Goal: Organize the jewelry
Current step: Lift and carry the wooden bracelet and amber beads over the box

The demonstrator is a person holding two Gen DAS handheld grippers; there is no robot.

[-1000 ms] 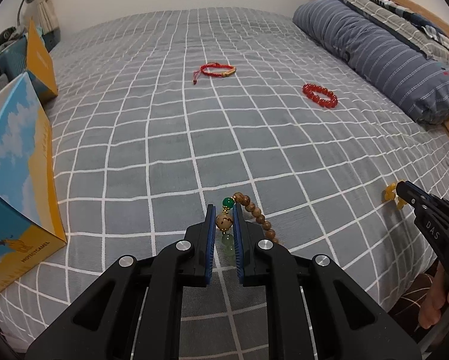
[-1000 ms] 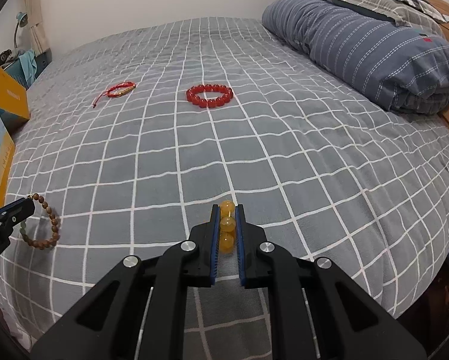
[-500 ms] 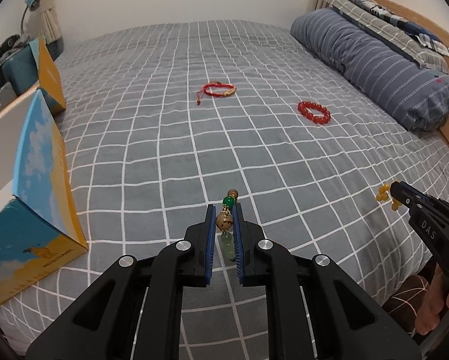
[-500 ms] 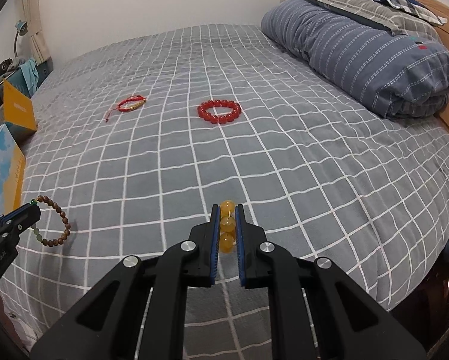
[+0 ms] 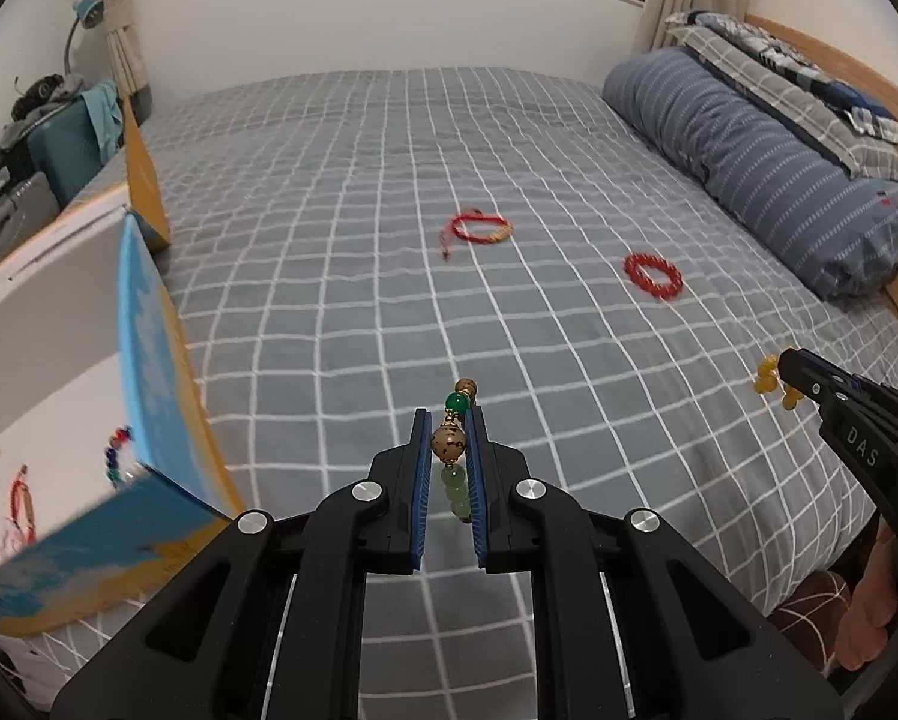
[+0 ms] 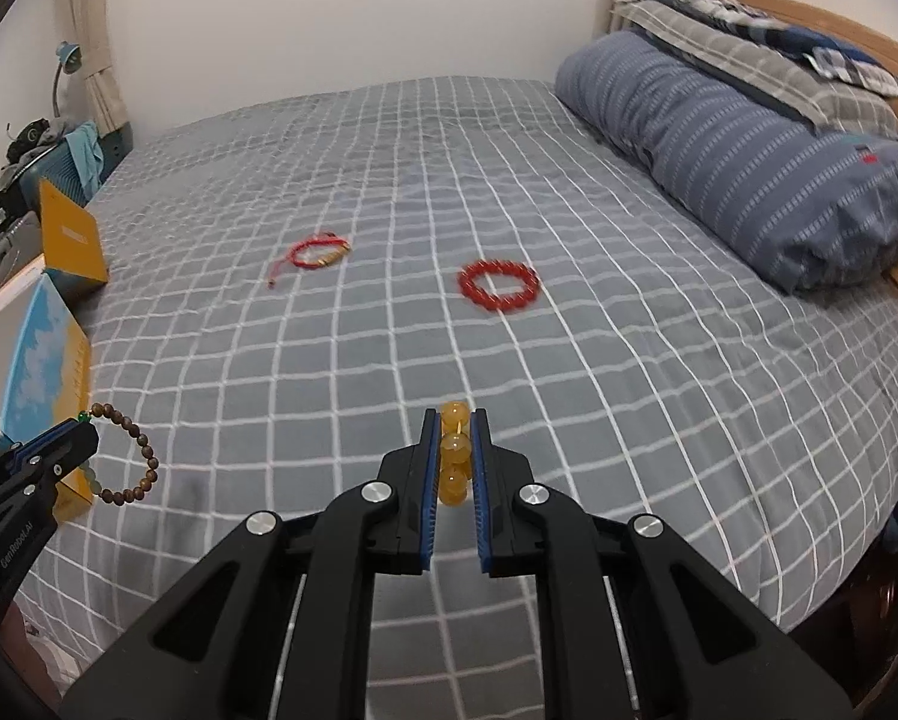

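Both grippers sit higher above the bed than a second ago; more of the far wall and the window now shows in each wrist view, and the wooden bracelet has left the bedspread.

Left gripper (image 5: 449, 429): fingers clenched on the wooden bead bracelet (image 6: 126, 456), pinching a speckled tan bead with a green bead just beyond the tips and a pale green drop hanging below. In the right wrist view the loop of brown beads dangles free under the fingers, clear of the cover.

Right gripper (image 6: 455, 441): fingers clamped on the amber bead bracelet (image 6: 454, 450), three yellow beads stacked between the blue pads. In the left wrist view a few amber beads show at its tips.

At near left stands an open blue and yellow box (image 5: 149, 372), white inside, with small coloured pieces in it, blurred. A second yellow box (image 6: 68, 240) stands farther back.

Mid-bed on the grey checked bedspread (image 5: 341, 276) lie a red bead bracelet (image 6: 498, 285) and, left of it and a little farther, a red cord bracelet (image 6: 317, 252), well apart.

Far right: a rolled blue striped quilt (image 6: 737, 168) against the wooden headboard.
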